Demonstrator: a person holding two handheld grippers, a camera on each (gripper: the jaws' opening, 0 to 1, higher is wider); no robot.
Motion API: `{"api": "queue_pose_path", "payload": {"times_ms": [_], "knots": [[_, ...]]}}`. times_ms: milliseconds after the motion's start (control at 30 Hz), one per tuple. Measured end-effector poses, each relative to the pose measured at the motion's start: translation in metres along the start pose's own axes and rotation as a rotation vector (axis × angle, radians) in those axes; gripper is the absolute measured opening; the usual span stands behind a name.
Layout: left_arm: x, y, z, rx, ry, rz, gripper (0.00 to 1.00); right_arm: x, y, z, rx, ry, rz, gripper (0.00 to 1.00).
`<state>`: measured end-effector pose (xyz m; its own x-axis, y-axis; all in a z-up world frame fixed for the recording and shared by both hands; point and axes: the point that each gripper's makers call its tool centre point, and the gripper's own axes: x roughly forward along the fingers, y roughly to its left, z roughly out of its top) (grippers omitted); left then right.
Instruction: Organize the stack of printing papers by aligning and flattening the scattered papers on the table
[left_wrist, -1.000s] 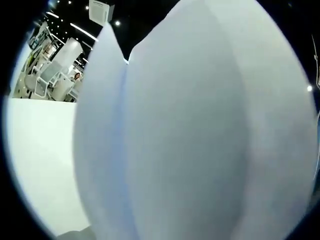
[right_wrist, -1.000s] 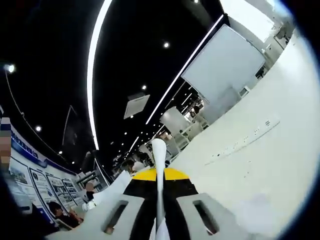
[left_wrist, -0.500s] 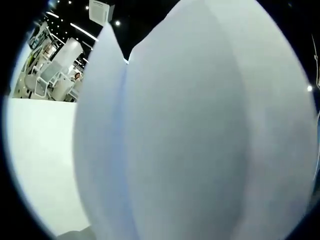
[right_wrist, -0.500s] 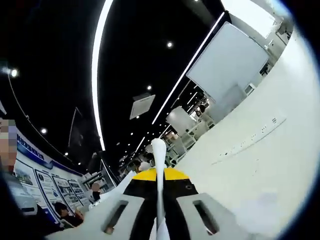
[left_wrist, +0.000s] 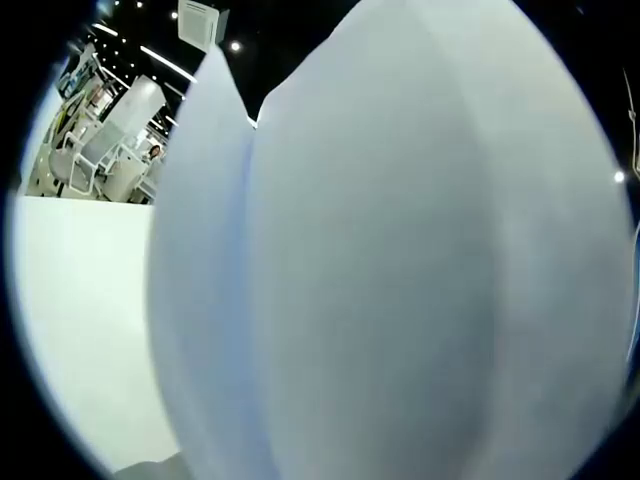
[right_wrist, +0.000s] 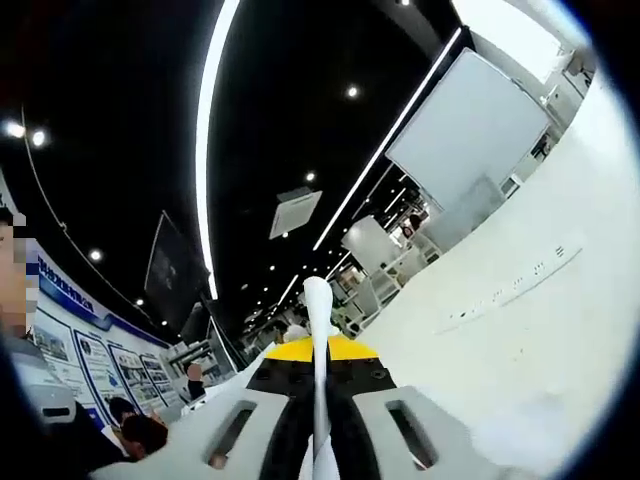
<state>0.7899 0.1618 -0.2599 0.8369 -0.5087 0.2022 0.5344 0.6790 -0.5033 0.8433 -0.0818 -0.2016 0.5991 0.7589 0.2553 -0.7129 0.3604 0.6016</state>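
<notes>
1. Left gripper view: bowed white papers stand close against the lens and hide the jaws (state cannot be told).
2. Right gripper: jaws pinch a paper edge, rising at bottom centre.
3. White table at right; also at left.

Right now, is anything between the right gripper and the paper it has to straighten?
Nothing visible: the right gripper is already shut on the thin white paper, seen edge-on between its jaws above the white table.
</notes>
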Motion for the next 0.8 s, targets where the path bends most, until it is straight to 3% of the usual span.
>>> {"api": "queue_pose_path", "payload": {"times_ms": [800], "knots": [[0.000,-0.001,0.000,-0.003,-0.001,-0.001,0.08,-0.001,0.015,0.003,-0.030,-0.019,0.034,0.00]]}}
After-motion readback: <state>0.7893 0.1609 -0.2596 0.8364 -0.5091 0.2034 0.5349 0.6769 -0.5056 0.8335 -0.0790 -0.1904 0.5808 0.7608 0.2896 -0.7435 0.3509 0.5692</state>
